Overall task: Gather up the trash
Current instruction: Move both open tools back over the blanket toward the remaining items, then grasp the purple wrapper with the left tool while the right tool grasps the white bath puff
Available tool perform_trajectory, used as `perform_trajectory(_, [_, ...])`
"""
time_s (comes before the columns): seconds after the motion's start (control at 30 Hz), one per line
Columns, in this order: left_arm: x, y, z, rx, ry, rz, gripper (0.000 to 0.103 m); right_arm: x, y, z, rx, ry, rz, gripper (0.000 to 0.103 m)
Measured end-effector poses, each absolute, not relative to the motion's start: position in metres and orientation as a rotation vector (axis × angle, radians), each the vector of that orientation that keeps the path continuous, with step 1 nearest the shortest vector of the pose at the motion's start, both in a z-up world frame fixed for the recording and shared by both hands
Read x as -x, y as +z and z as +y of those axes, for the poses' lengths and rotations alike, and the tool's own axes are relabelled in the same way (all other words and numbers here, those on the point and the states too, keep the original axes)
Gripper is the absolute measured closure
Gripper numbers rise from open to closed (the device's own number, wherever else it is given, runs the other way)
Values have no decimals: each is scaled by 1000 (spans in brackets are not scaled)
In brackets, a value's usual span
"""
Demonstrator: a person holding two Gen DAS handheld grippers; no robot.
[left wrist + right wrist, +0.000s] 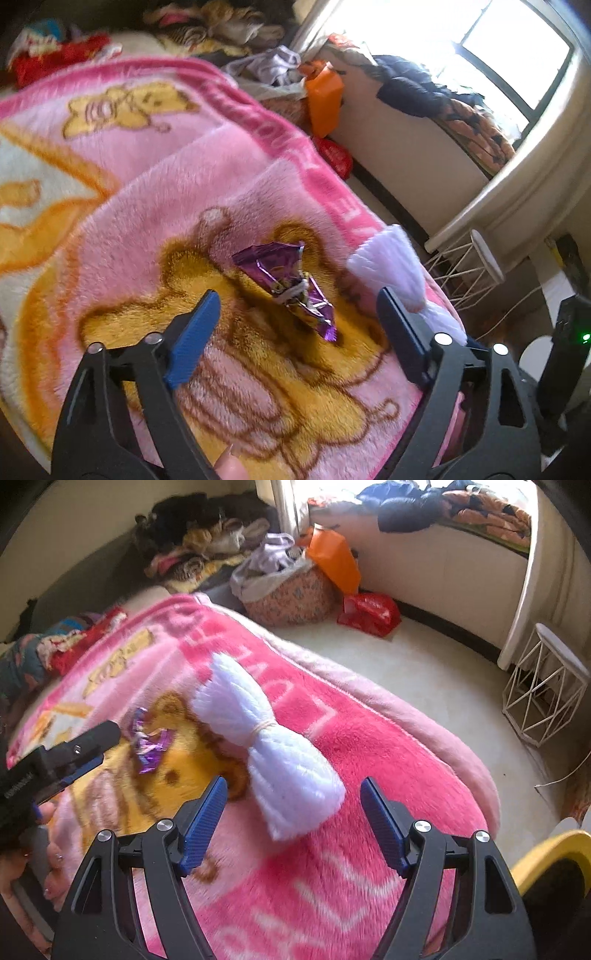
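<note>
Blur softens most of the far room, and we can't read the print on the purple wrapper (291, 286). Our left gripper (297, 308) has its fingers spread wide, the crinkled wrapper lying loose between the tips on the pink blanket (155, 177), long axis running from far-left to near-right. Our right gripper (293, 794) is spread too, around the near end of a white yarn bundle (266, 742). Further off, a floral basket (295, 598) holds heaped clothes beside an orange bag (334, 559).
</note>
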State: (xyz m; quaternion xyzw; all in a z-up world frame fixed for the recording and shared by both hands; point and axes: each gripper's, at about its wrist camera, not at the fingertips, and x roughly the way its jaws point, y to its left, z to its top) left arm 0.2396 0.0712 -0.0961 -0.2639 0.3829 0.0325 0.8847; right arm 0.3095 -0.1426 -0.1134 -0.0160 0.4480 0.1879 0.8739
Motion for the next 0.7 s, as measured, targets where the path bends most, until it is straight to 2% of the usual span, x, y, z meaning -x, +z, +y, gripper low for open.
perform_trajectory(0.07, [-245, -102, 73, 576, 74, 812, 36, -316, -122, -141, 22, 399, 959, 40])
perform_trajectory(0.17, [-252, -112, 77, 636, 87, 833, 43, -319, -129, -138, 7, 426, 984, 69])
perform_trajectory(0.2, [-254, -114, 77, 645, 94, 835, 46, -319, -129, -138, 1, 437, 982, 74])
perform_trajectory(0.23, [-255, -115, 76, 645, 101, 836, 49, -316, -128, -139, -12, 455, 975, 75])
perform_trajectory(0.33, [-257, -118, 75, 649, 117, 846, 71, -307, -126, -138, -37, 477, 967, 77])
perform_trajectory(0.37, [-258, -118, 75, 653, 119, 850, 82, -301, -124, -139, -42, 477, 964, 77])
perform_trajectory(0.7, [-231, -107, 66, 619, 87, 835, 87, -254, -103, -158, -94, 461, 921, 77])
